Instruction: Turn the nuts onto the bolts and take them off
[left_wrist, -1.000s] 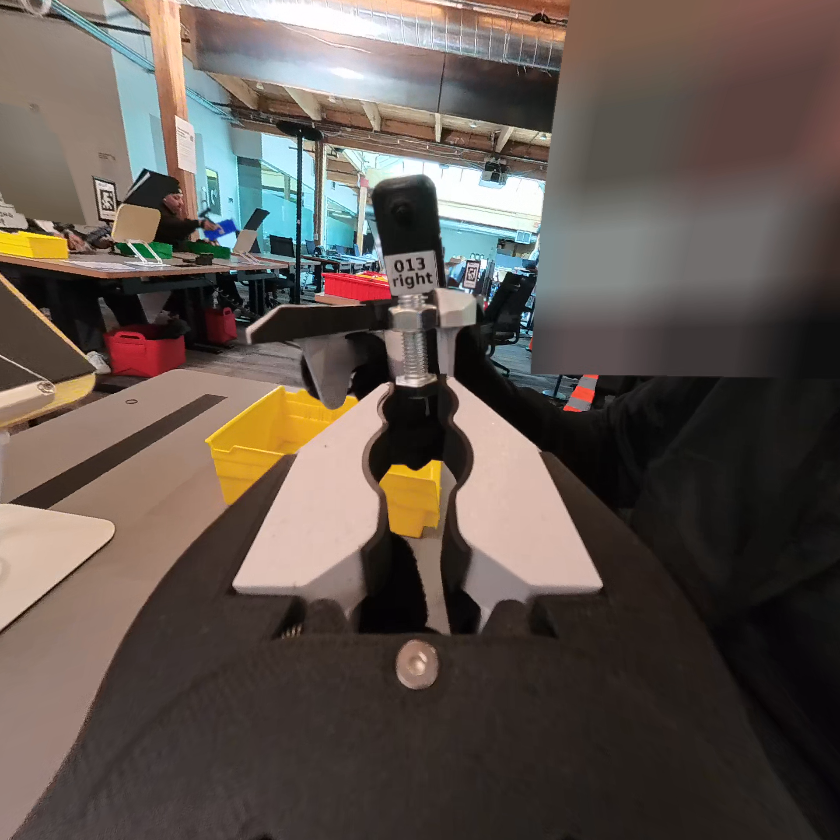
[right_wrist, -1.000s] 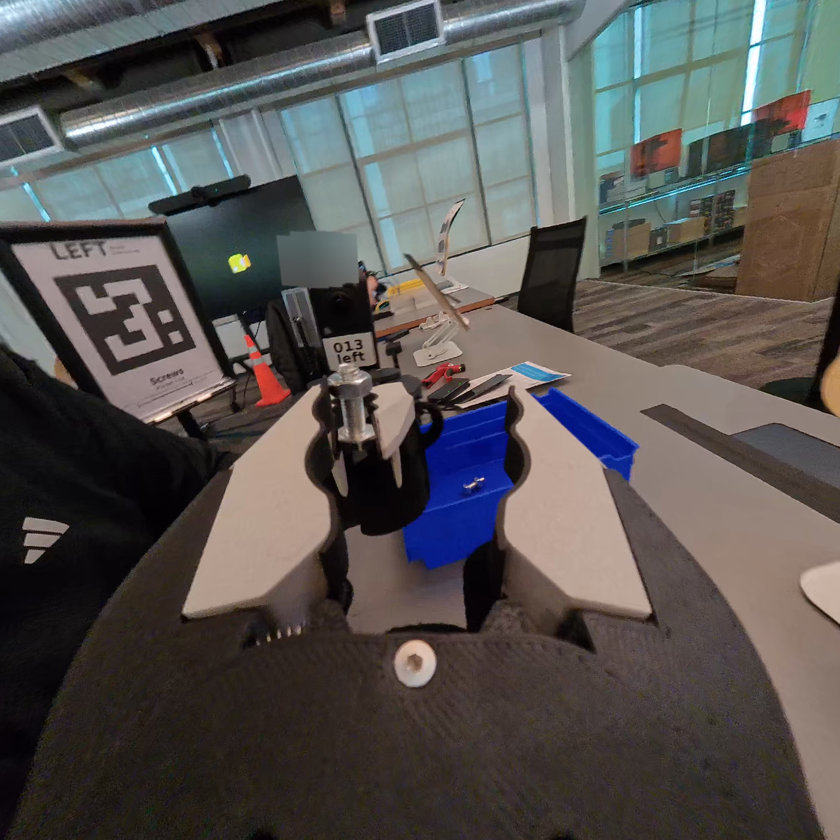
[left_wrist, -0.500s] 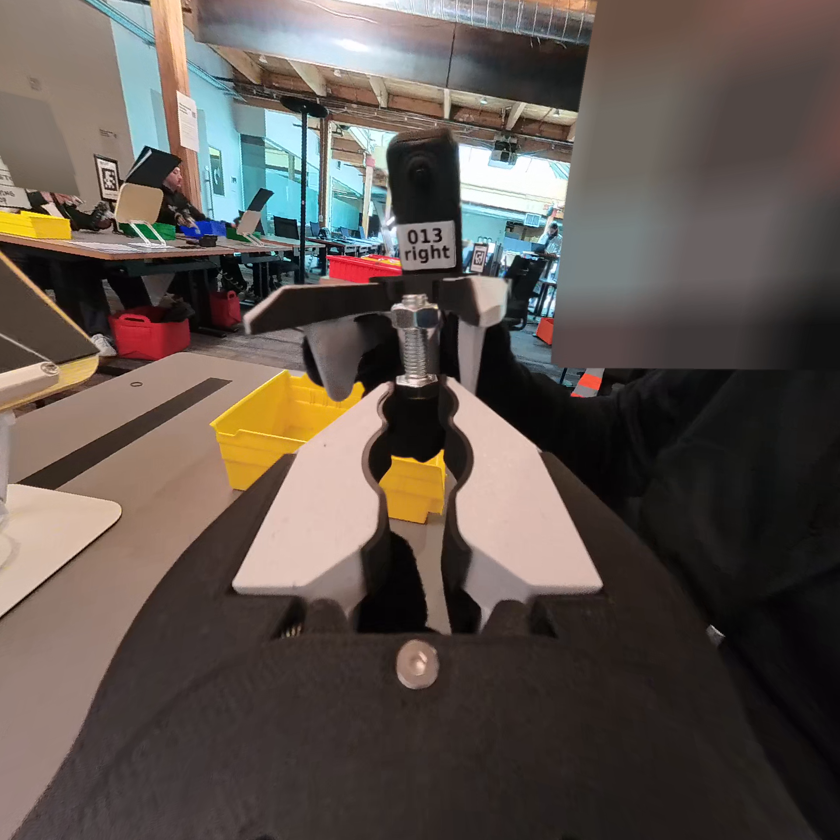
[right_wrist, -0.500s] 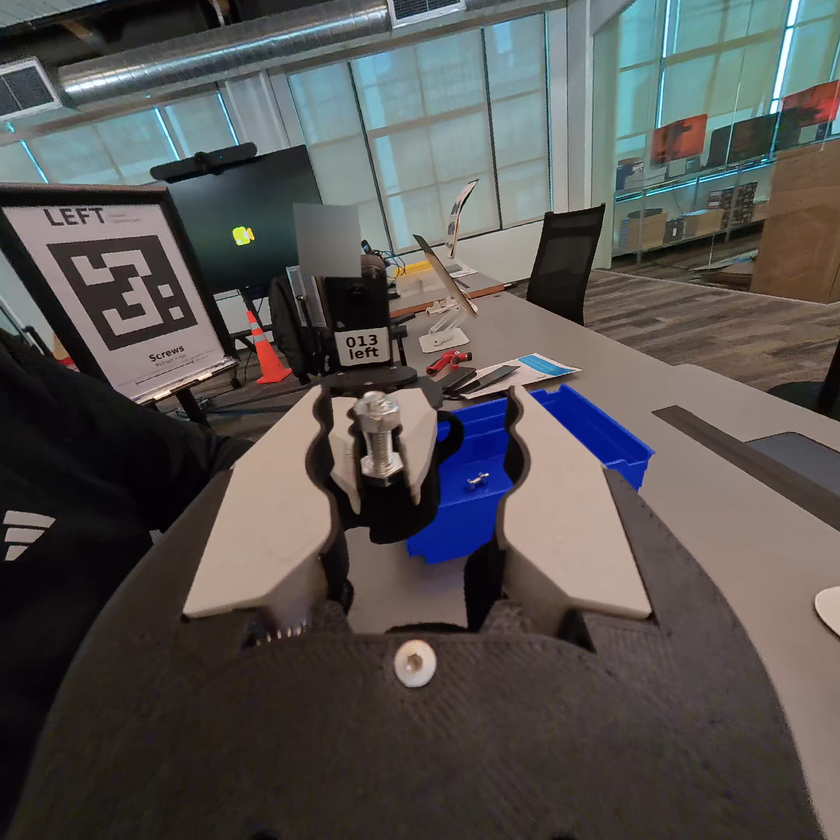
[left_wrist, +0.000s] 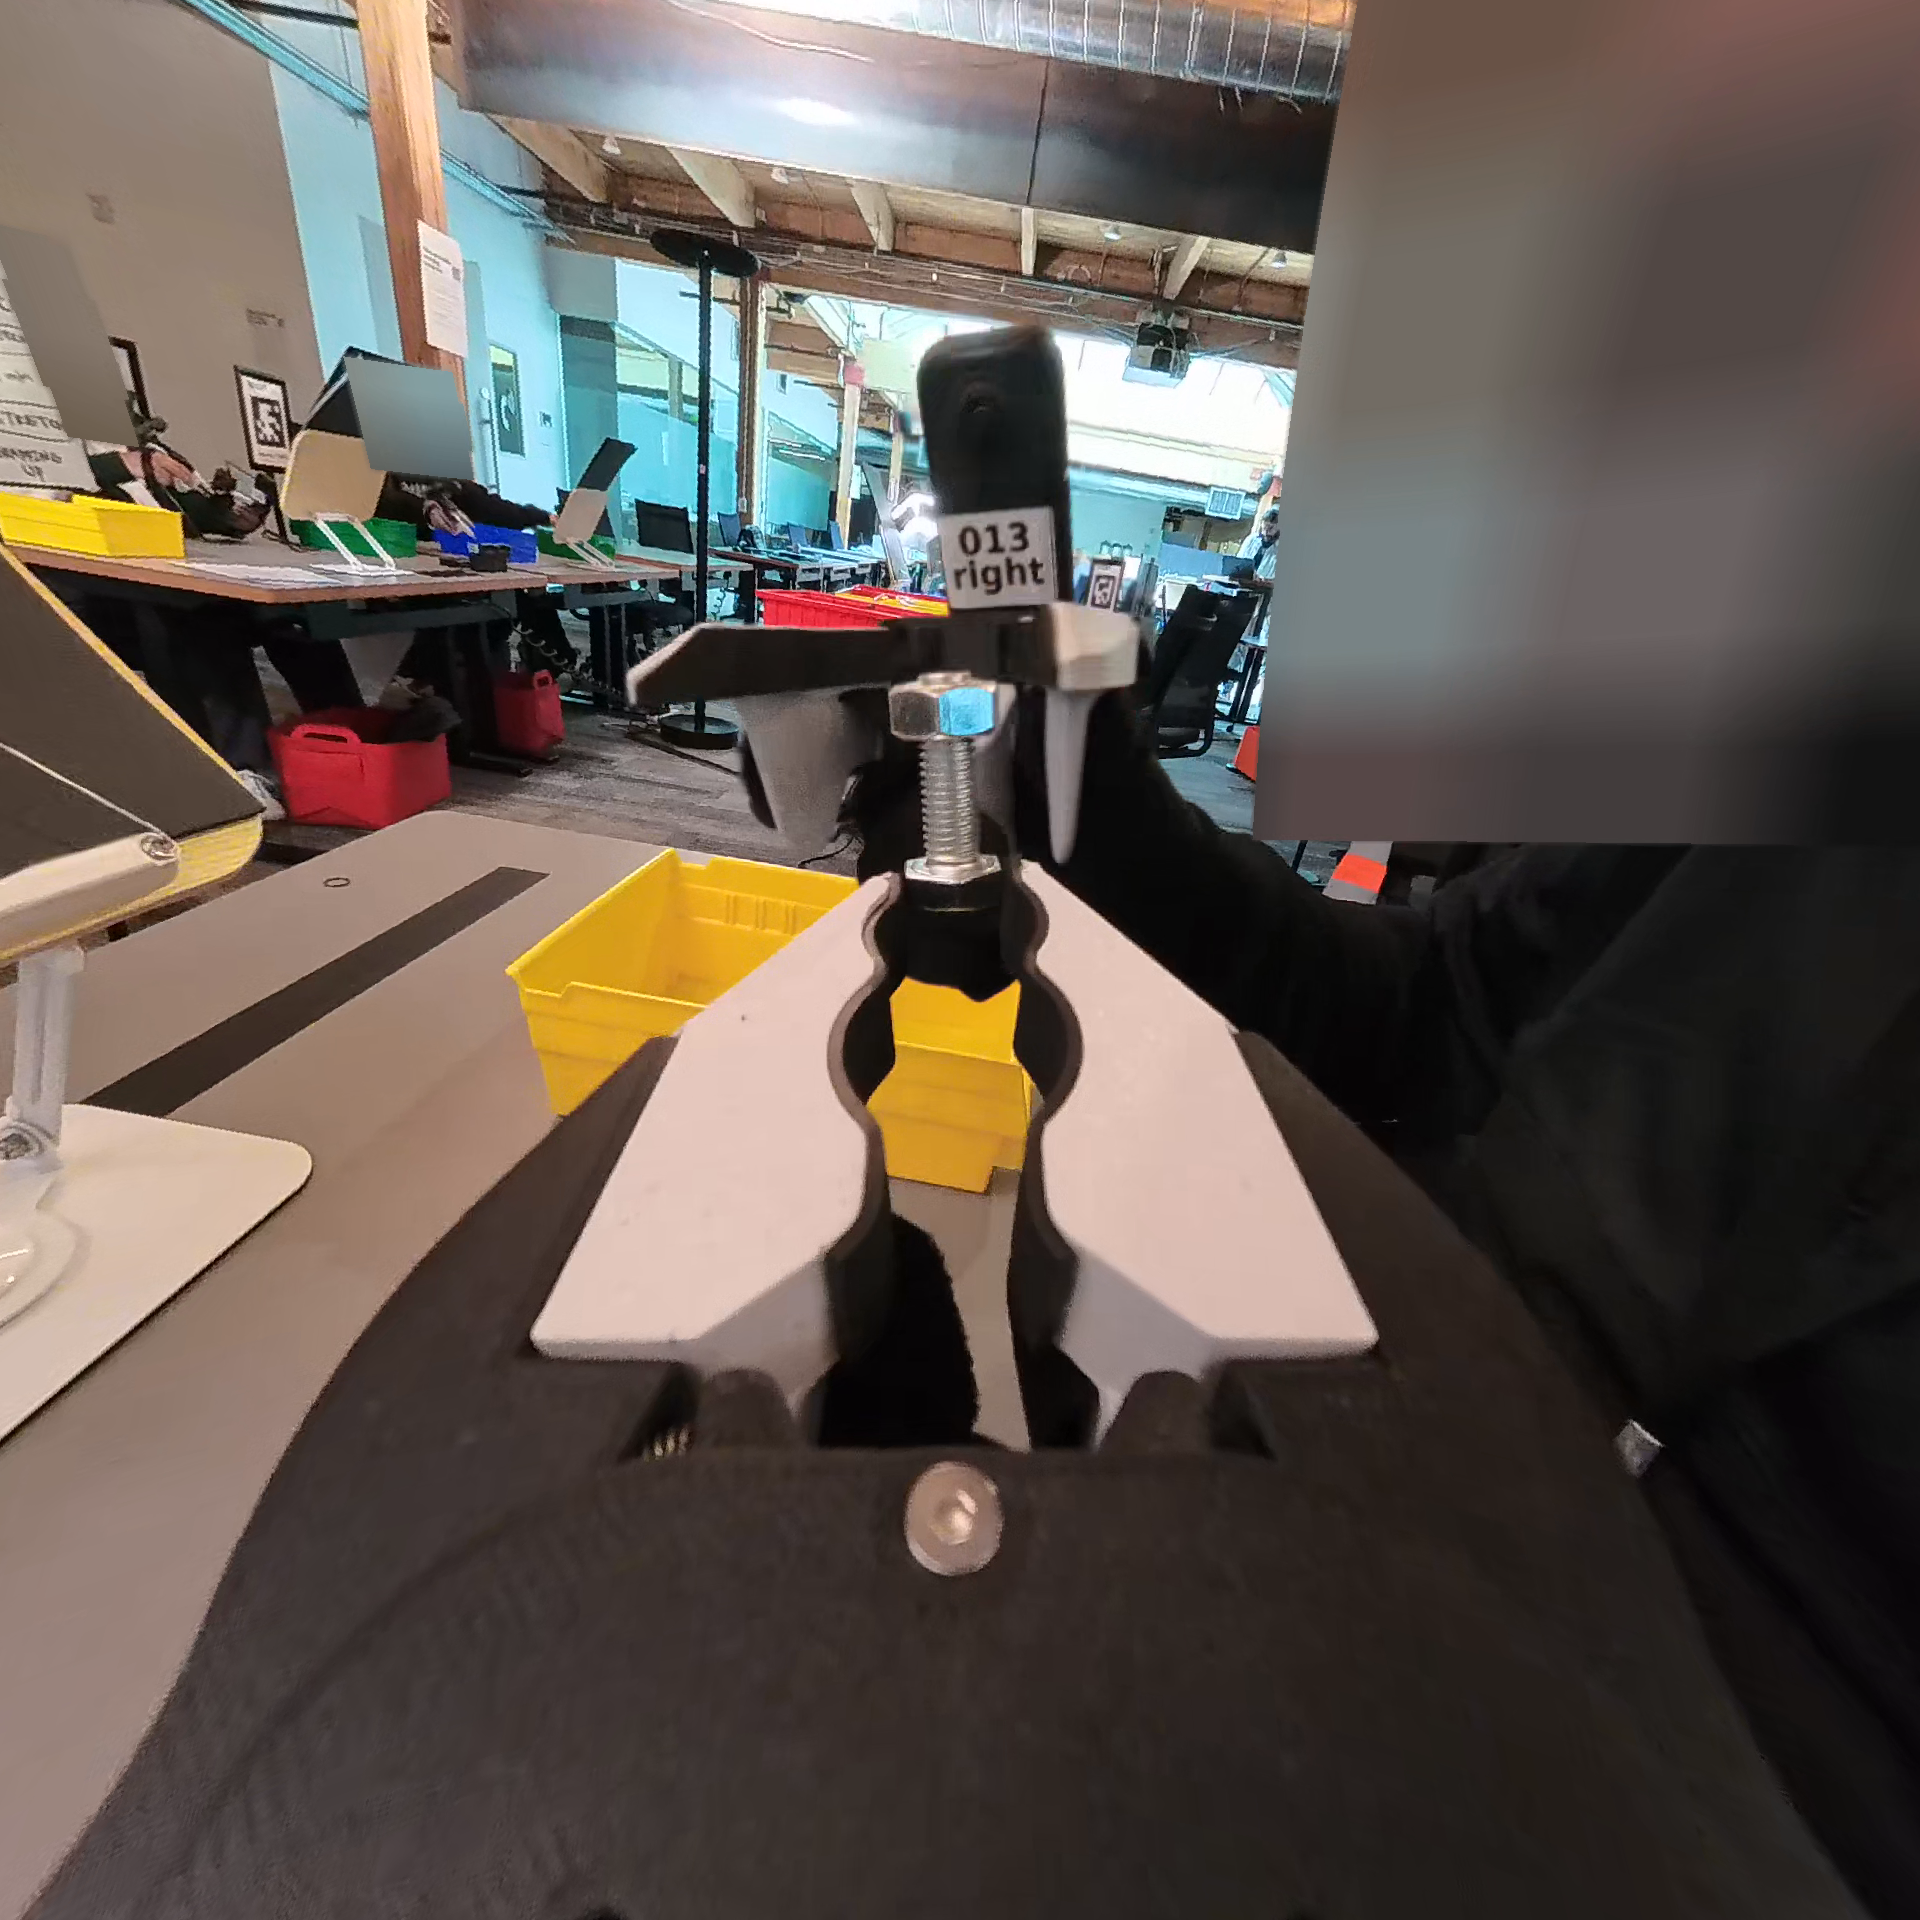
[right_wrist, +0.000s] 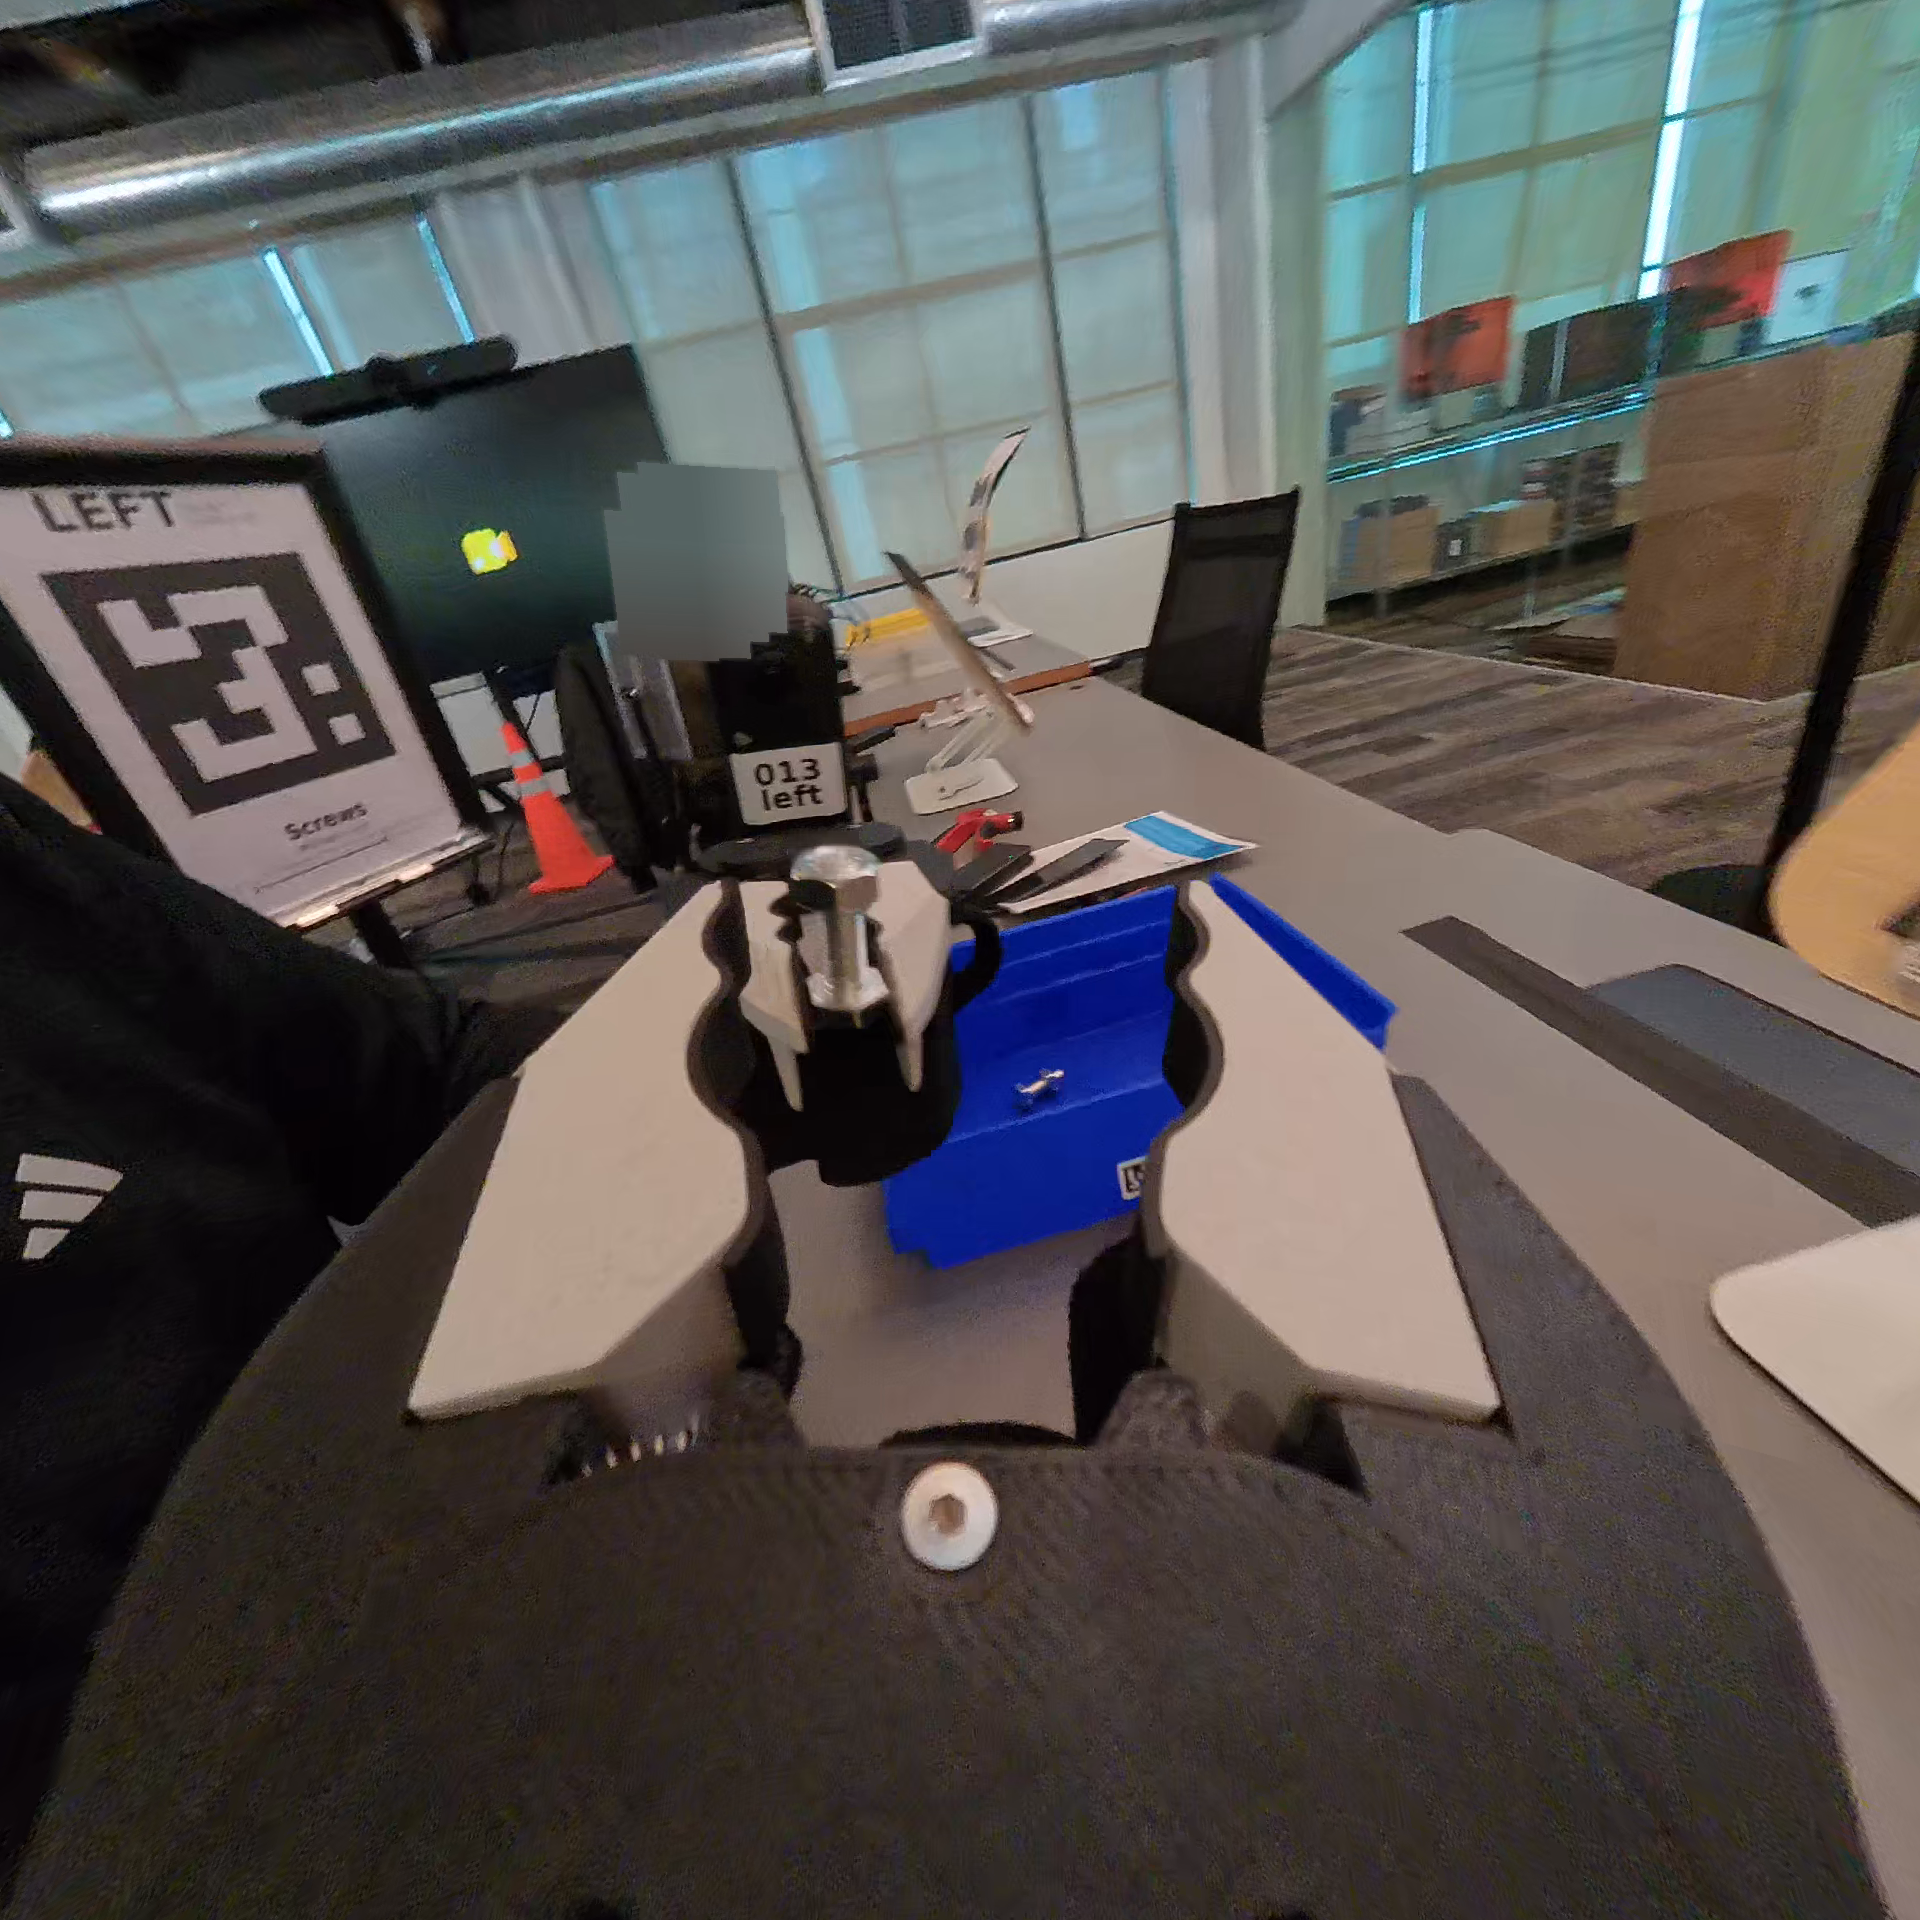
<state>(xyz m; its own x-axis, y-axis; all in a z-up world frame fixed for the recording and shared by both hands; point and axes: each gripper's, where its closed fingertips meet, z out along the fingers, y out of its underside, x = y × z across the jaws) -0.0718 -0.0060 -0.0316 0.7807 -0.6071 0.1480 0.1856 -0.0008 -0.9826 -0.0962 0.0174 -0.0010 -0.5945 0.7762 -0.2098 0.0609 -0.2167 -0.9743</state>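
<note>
One bolt (left_wrist: 948, 790) carrying one nut (left_wrist: 950, 868), two handheld grippers, one yellow bin (left_wrist: 665, 961) and one blue bin (right_wrist: 1049, 1164) share a grey table (left_wrist: 260, 997); a single small fastener (right_wrist: 1037, 1085) lies inside the blue bin, and one orange cone (right_wrist: 556, 821) stands beyond.

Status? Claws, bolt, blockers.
Left claw shut on bolt, lower end. Right claw open, fingers either side of the bolt head. Nut low, at left tips. Nothing in the way.
</note>
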